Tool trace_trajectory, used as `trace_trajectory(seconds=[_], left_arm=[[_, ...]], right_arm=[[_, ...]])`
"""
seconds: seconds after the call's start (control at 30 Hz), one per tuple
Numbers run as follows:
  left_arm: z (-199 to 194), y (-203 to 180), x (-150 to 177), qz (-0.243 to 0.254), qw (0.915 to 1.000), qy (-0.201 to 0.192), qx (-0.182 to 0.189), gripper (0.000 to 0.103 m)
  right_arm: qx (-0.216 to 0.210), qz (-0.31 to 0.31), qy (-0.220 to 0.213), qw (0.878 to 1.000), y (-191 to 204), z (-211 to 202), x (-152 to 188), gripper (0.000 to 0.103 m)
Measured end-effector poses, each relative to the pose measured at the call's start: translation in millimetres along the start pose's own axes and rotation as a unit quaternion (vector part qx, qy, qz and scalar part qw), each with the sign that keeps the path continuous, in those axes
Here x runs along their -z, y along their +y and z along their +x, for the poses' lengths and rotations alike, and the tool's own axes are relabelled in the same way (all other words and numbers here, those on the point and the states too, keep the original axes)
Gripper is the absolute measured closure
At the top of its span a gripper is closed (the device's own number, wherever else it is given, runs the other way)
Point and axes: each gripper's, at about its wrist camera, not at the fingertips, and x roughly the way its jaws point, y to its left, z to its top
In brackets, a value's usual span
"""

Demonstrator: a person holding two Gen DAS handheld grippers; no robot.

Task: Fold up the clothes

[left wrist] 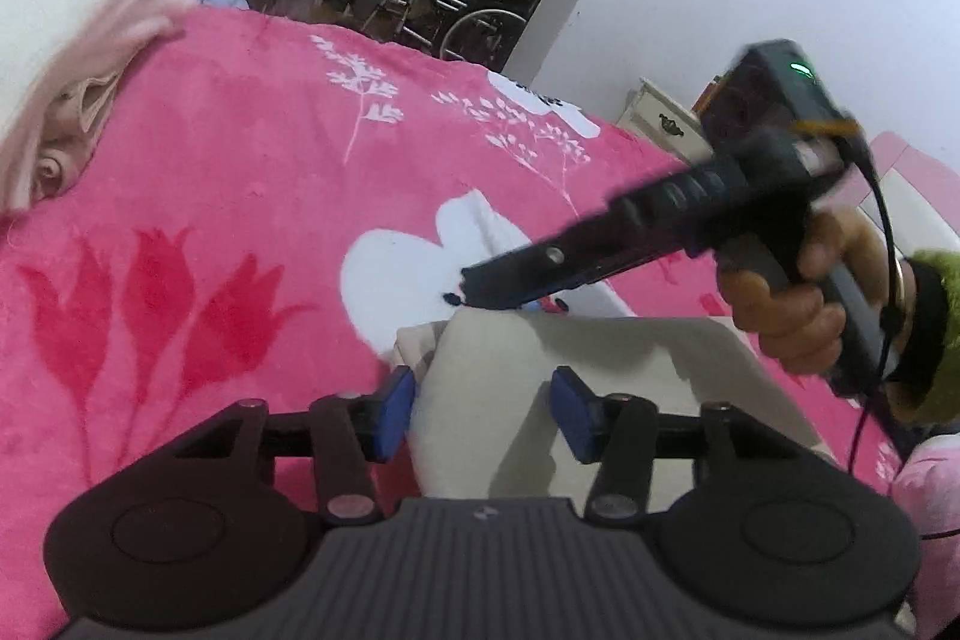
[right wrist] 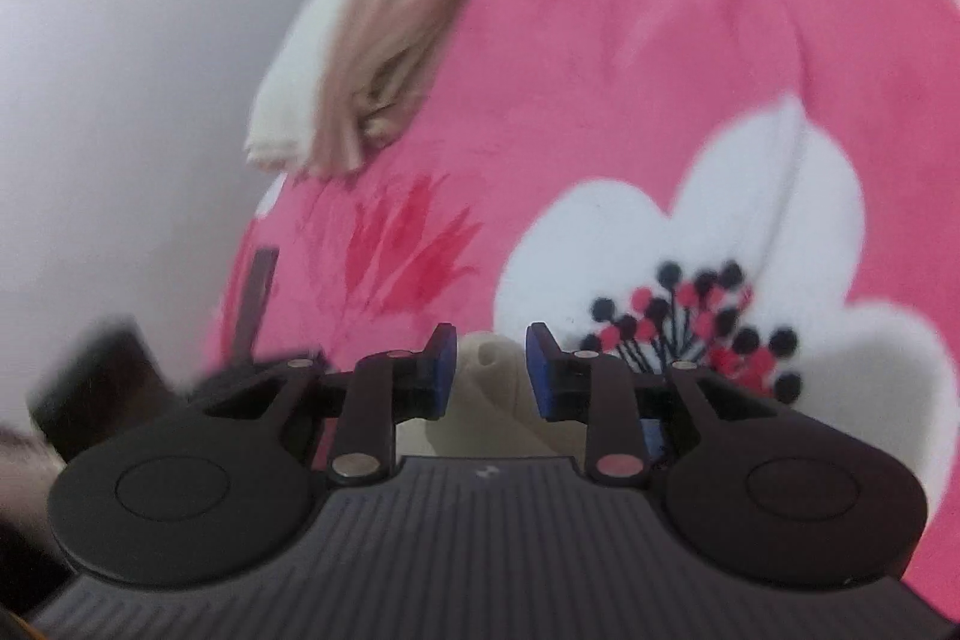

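Left hand-held gripper (left wrist: 483, 403) gapes wide; right hand-held gripper (right wrist: 489, 370), gripped by a hand (left wrist: 798, 304), seems part-open.

One pink fleece blanket (left wrist: 252, 148) with white and red flowers covering the bed, one cream folded cloth (left wrist: 540, 358) at six o'clock, one pile of cream and beige garments (left wrist: 66, 40) at ten o'clock, two black blue-padded tools, left tool (left wrist: 483, 412), right tool (right wrist: 489, 370).
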Motion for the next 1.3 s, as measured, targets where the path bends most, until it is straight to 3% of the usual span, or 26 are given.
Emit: trace_trajectory(seconds=[0.17, 0.33, 0.43, 0.5, 0.7, 0.87, 0.93, 1.0, 1.07, 1.2, 1.23, 1.3], left_arm=[[-12.0, -14.5, 1.3, 0.040, 0.9989, -0.026, -0.004, 0.066], [-12.4, -14.4, -4.9, 0.037, 0.9988, -0.032, 0.008, 0.066], [-1.8, -11.2, -4.7, 0.036, 0.9990, -0.028, 0.007, 0.065], [7.2, -5.6, -2.8, 0.023, 0.9996, -0.018, 0.006, 0.064], [12.3, 0.5, 0.0, 0.006, 0.9997, -0.019, 0.016, 0.063], [13.0, 5.9, 2.2, -0.004, 0.9995, -0.021, 0.023, 0.064], [13.7, 6.9, 2.4, -0.004, 0.9995, -0.021, 0.024, 0.064], [16.2, 9.2, 0.1, -0.007, 0.9994, -0.020, 0.027, 0.065], [17.7, 11.0, -1.6, -0.011, 0.9994, -0.017, 0.028, 0.065], [16.5, 6.8, -0.4, -0.009, 0.9996, -0.019, 0.019, 0.070], [15.4, 4.8, 0.5, -0.006, 0.9996, -0.022, 0.017, 0.074], [12.2, 0.0, 2.4, 0.000, 0.9995, -0.029, 0.010, 0.079]], right_arm=[[-0.079, 0.134, 0.053, 0.986, -21.3, 17.3, -5.8, 0.077], [-0.137, 0.167, 0.080, 0.973, -17.9, 32.5, -6.9, 0.076], [-0.129, 0.174, 0.091, 0.972, -17.8, 50.1, -8.8, 0.077], [-0.120, 0.187, 0.086, 0.971, -21.9, 52.6, -10.5, 0.076], [-0.139, 0.182, -0.023, 0.973, -26.4, -26.1, -19.1, 0.076], [-0.040, 0.140, -0.131, 0.981, -32.6, -124.4, 16.7, 0.075], [0.030, 0.122, -0.170, 0.977, -38.8, -159.5, 44.2, 0.067], [0.073, 0.125, -0.183, 0.972, -49.8, -179.3, 72.1, 0.046], [0.088, 0.150, -0.174, 0.969, -61.0, -184.1, 98.3, 0.044], [0.098, 0.150, -0.130, 0.975, -65.7, -161.2, 125.6, 0.041], [0.099, 0.144, -0.126, 0.977, -66.2, -154.6, 128.0, 0.044], [0.106, 0.129, -0.130, 0.977, -62.2, -149.0, 127.3, 0.061]])
